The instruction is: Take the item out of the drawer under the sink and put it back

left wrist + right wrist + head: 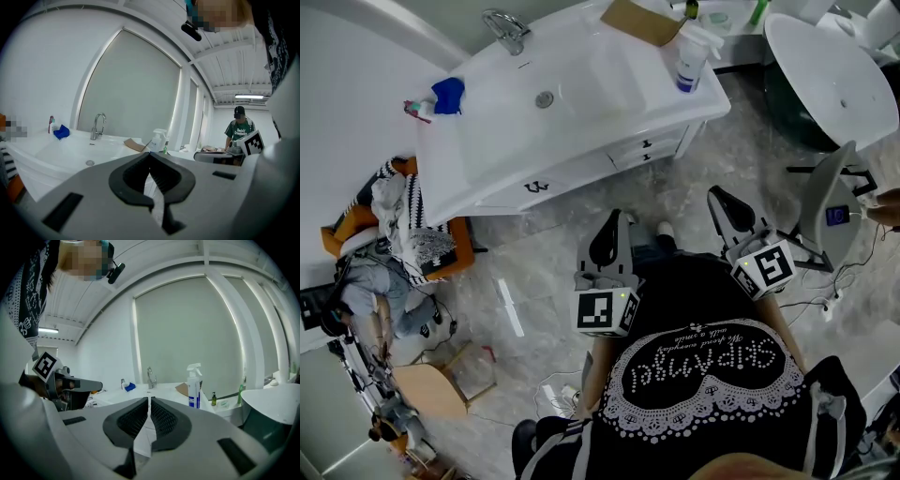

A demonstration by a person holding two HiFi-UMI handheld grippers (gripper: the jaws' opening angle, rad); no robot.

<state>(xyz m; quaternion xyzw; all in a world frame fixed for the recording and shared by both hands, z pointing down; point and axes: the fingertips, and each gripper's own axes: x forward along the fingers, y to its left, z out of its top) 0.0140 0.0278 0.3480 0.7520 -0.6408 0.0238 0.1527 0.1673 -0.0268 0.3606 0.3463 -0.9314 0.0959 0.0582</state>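
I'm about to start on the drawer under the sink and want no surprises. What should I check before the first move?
1. Left tool empty: ok, jaws together, nothing between them.
2. Right tool empty: ok, jaws together, nothing between them.
3. Drawers under the sink open: not ok, every front is shut.
4. Item in sight: cannot tell, it would be hidden behind the shut fronts.
5. Tools at a drawer handle: not ok, both are held back from the cabinet, near the person's chest.
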